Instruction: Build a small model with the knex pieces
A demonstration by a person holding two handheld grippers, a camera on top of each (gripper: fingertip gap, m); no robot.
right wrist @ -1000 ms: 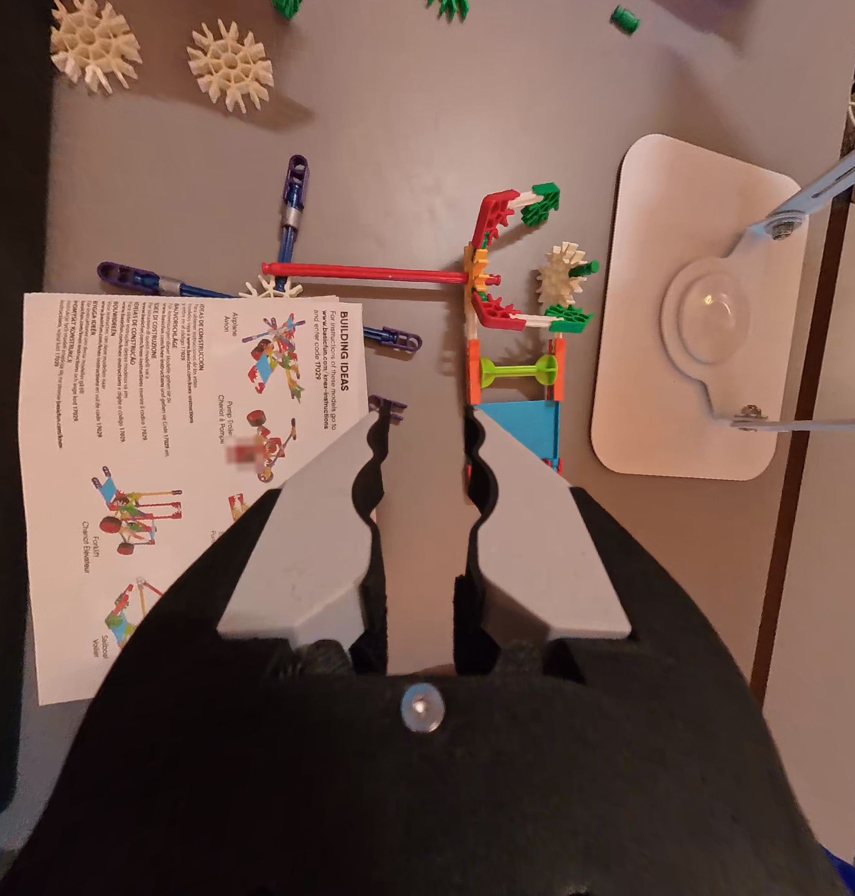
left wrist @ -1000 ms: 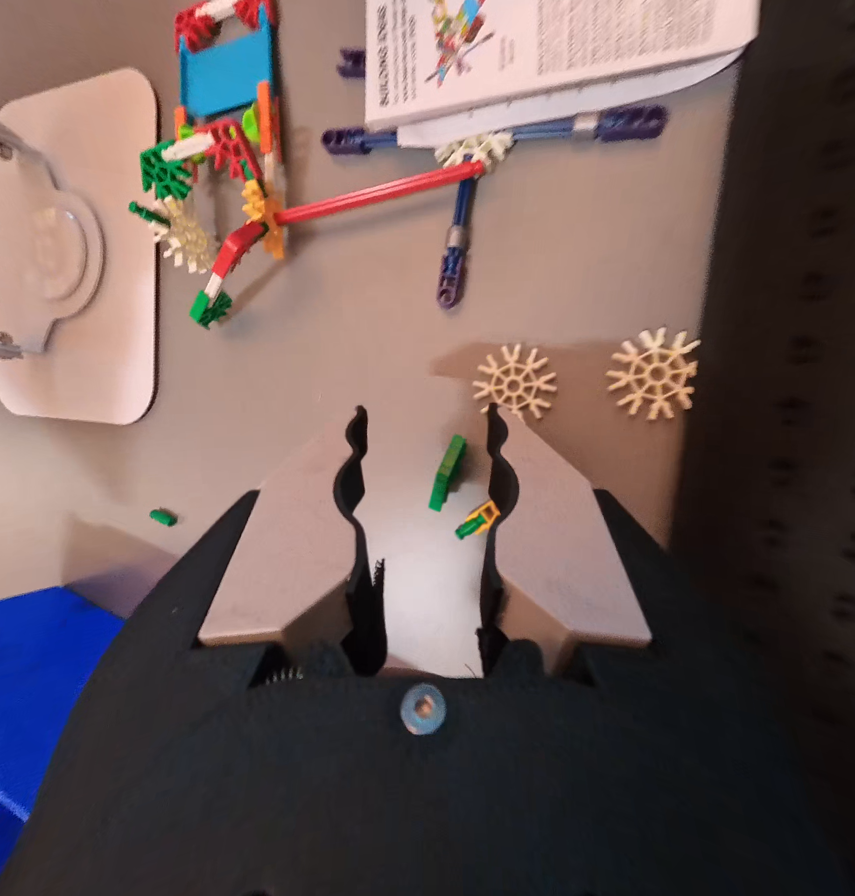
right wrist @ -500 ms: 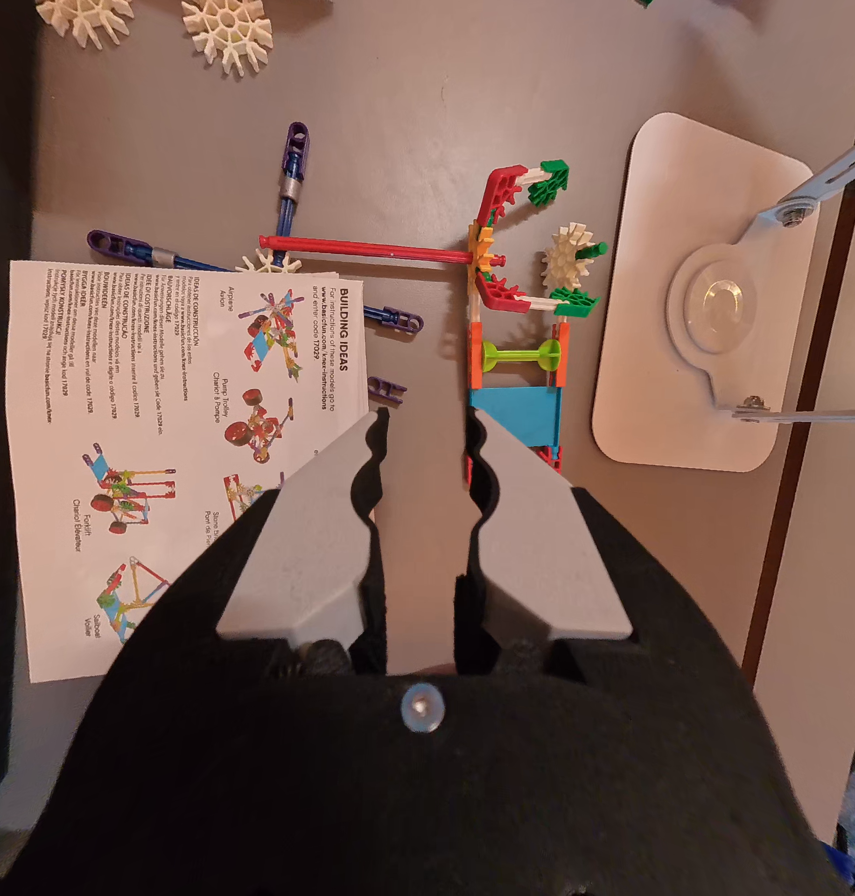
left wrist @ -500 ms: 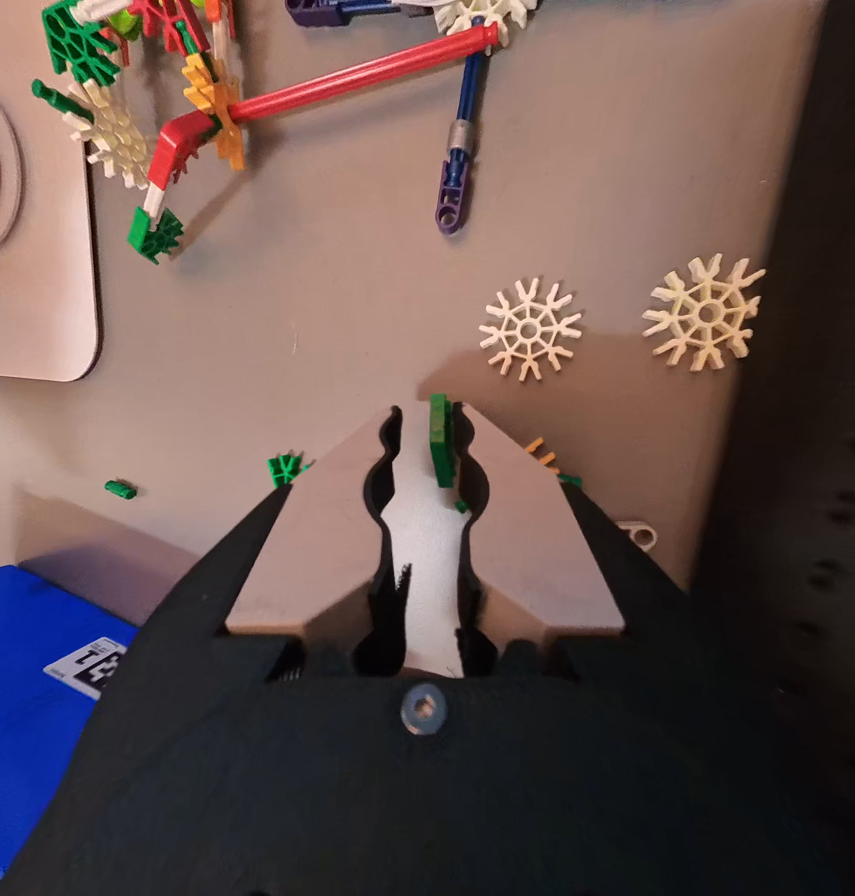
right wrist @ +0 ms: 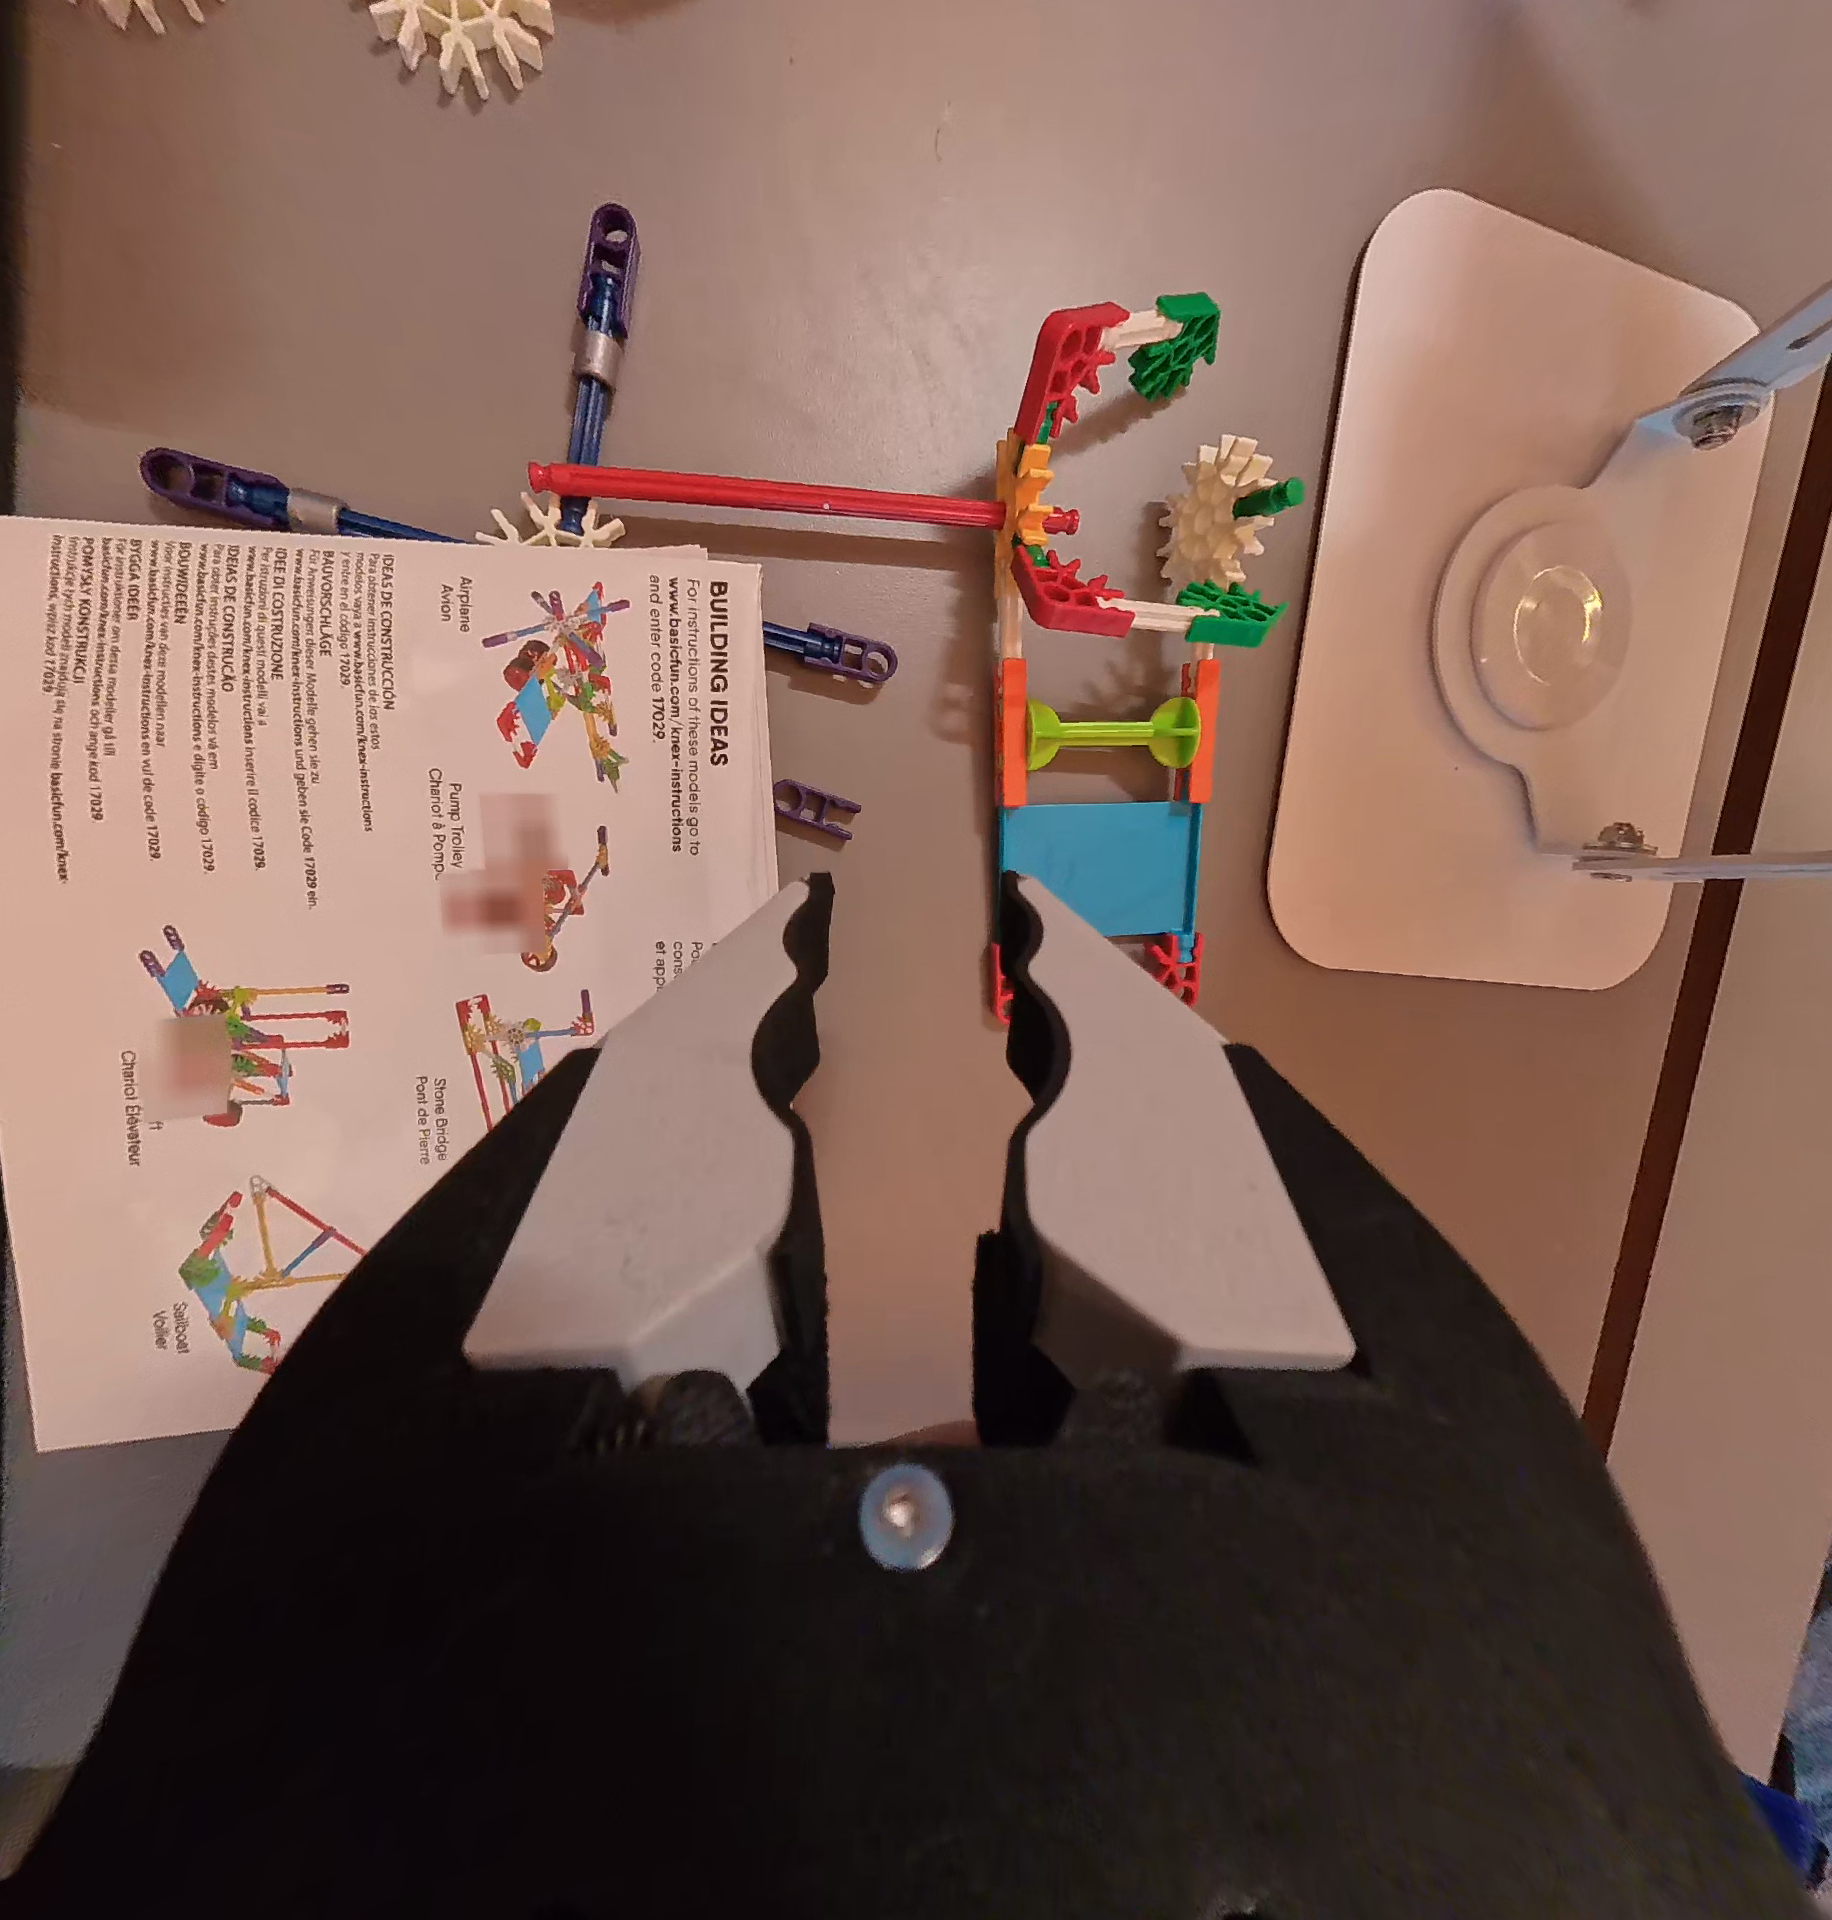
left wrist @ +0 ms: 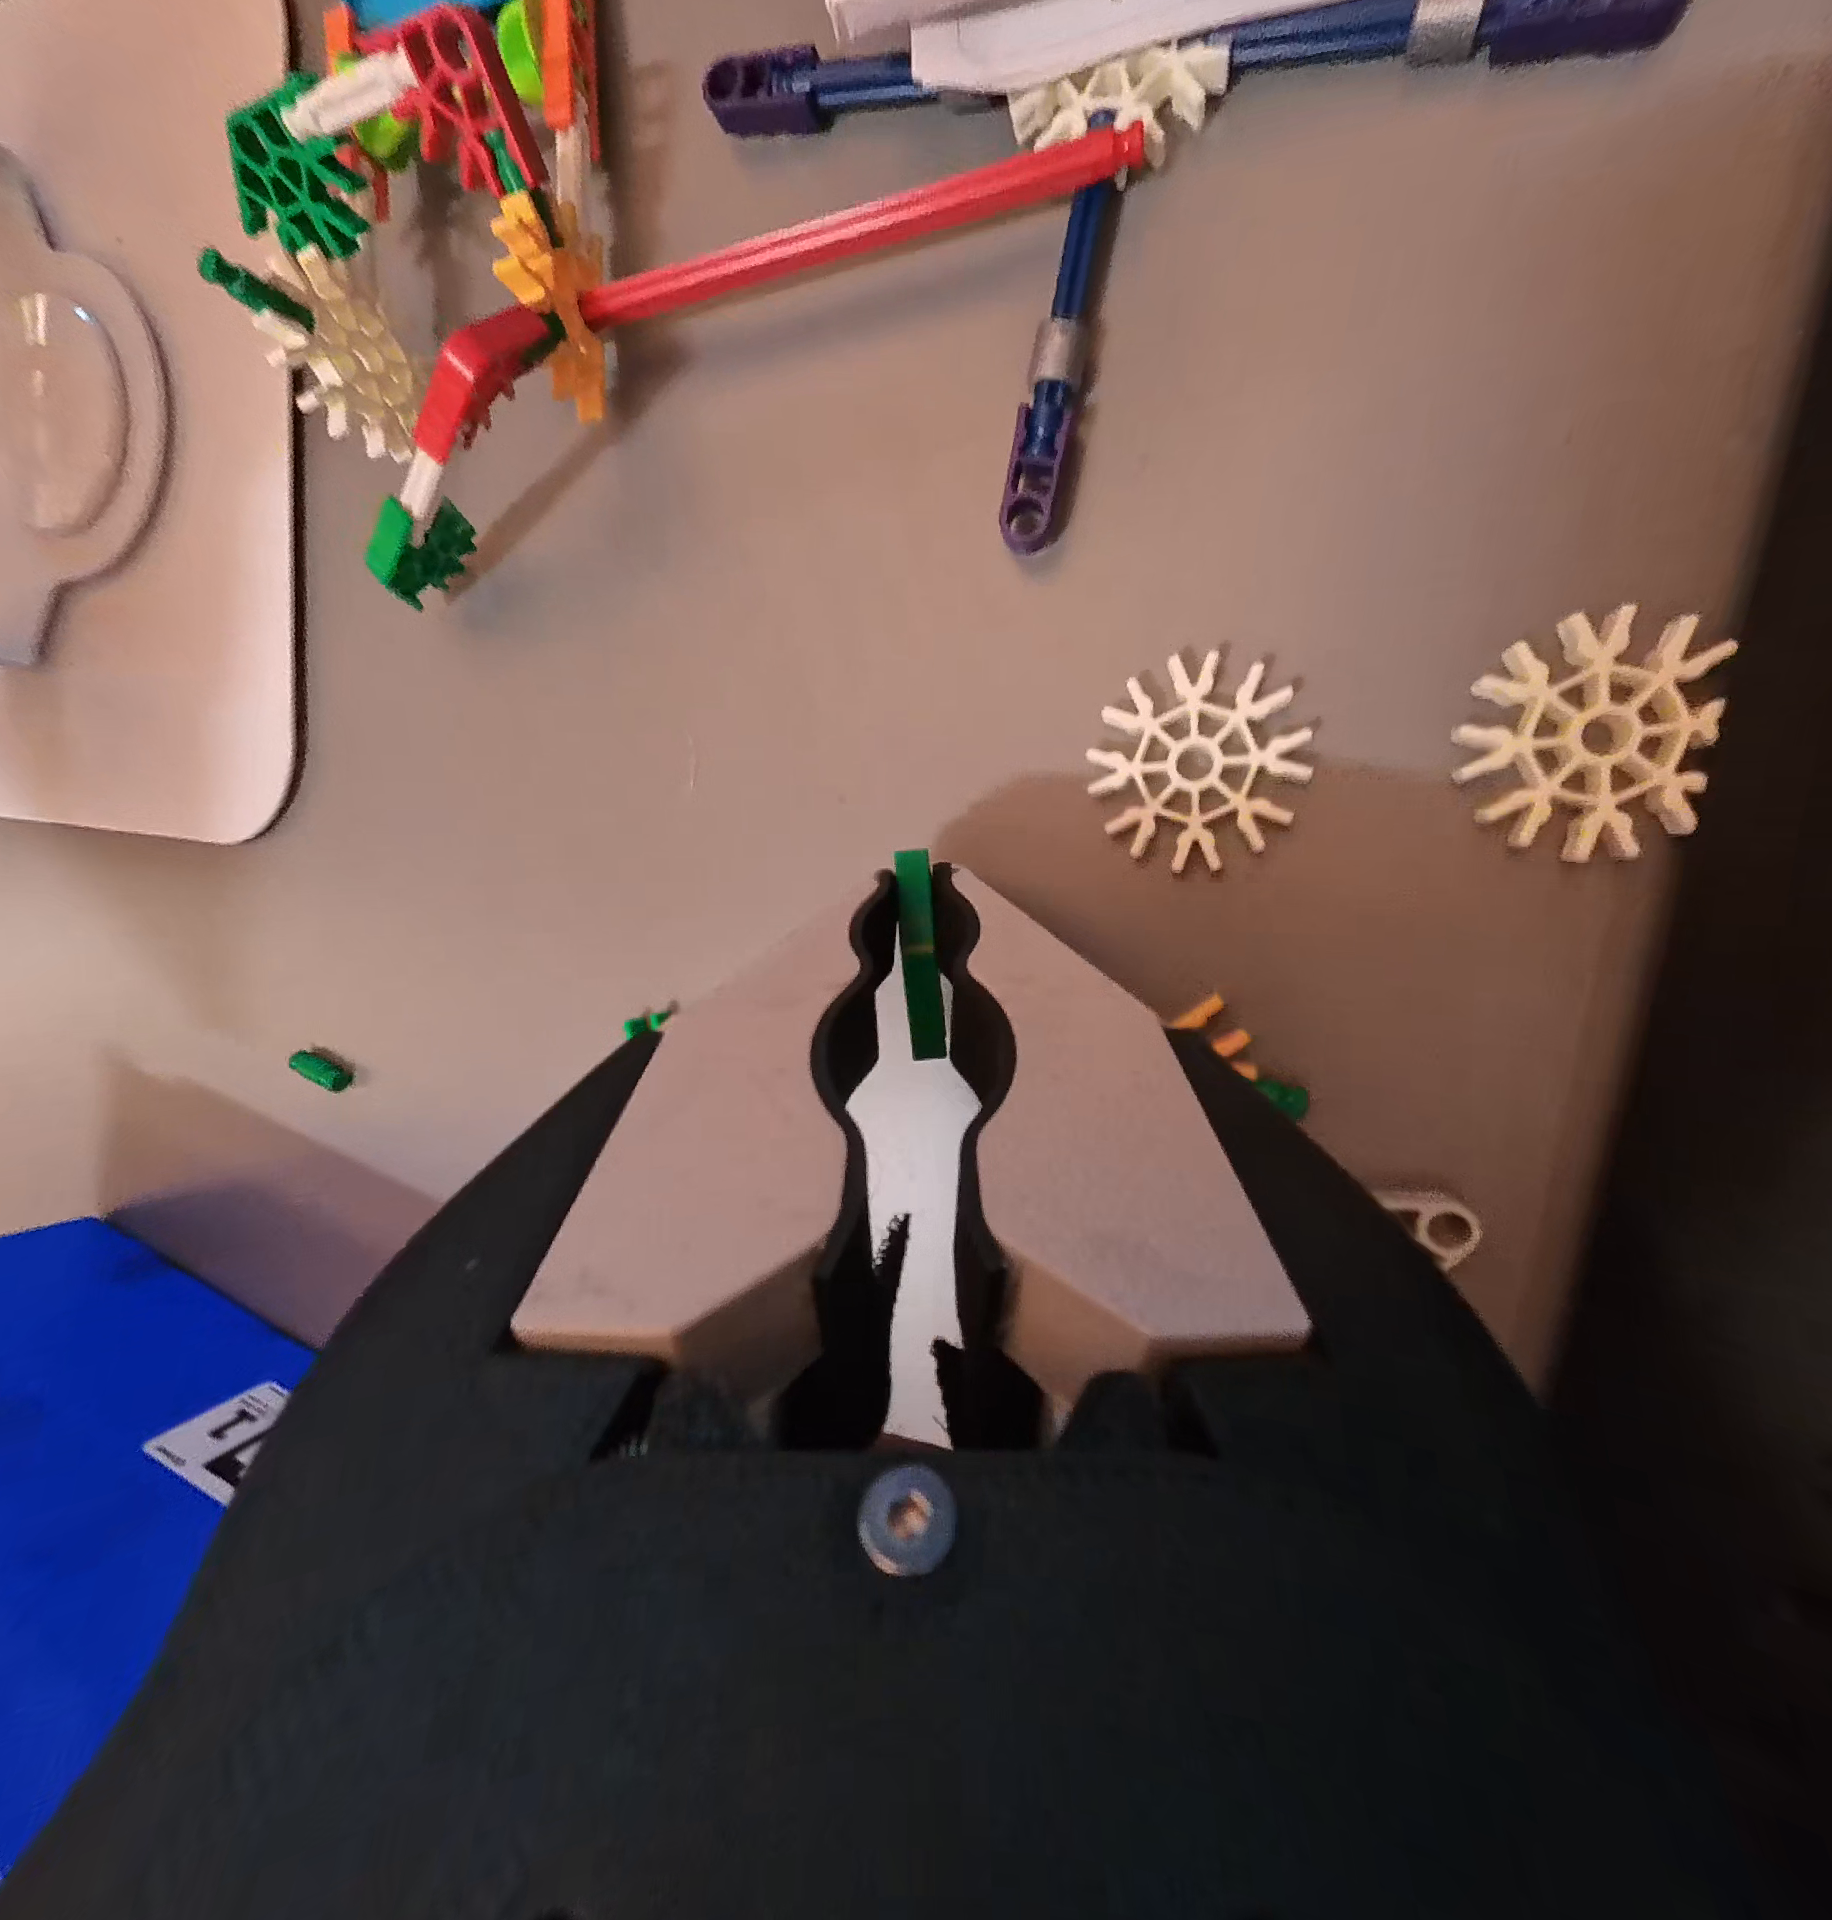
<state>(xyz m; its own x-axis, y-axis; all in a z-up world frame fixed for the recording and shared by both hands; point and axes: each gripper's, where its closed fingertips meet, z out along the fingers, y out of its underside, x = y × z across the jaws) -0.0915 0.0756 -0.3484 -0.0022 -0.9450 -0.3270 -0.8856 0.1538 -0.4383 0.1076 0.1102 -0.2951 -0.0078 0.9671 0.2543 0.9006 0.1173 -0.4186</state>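
Grey worktop (left wrist: 808, 665), matte, carried scattered plastic construction-toy parts.

Left claw (left wrist: 917, 883): nearly closed, pinching a flat green piece (left wrist: 918, 966) edge-on between its tips, above the worktop. Blue bin (left wrist: 60, 1455) with a sticker lay at its lower left. Small green peg (left wrist: 320, 1070) lay loose to the left; orange and green bits (left wrist: 1239, 1049) and a pale link (left wrist: 1437, 1226) showed just beside the right finger. Two cream snowflake connectors (left wrist: 1198, 764) (left wrist: 1592, 732) lay ahead on the right, apart from each other. Farther off: purple-tipped blue rod (left wrist: 1047, 416), long red rod (left wrist: 850, 229).

Right claw (right wrist: 912, 894): moderately apart, empty, above bare worktop. Printed instruction sheet (right wrist: 268, 935) lay to its left, partly under the left finger in view. Assembled model (right wrist: 1109, 644), with blue panel, orange posts, lime spool, red and green connectors, lay just beyond the right fingertip; the long red rod joined it at an orange-yellow connector. Loose purple clip (right wrist: 818, 810) lay between sheet and model. White base plate (right wrist: 1514, 582) with clear dome lay to the model's right.
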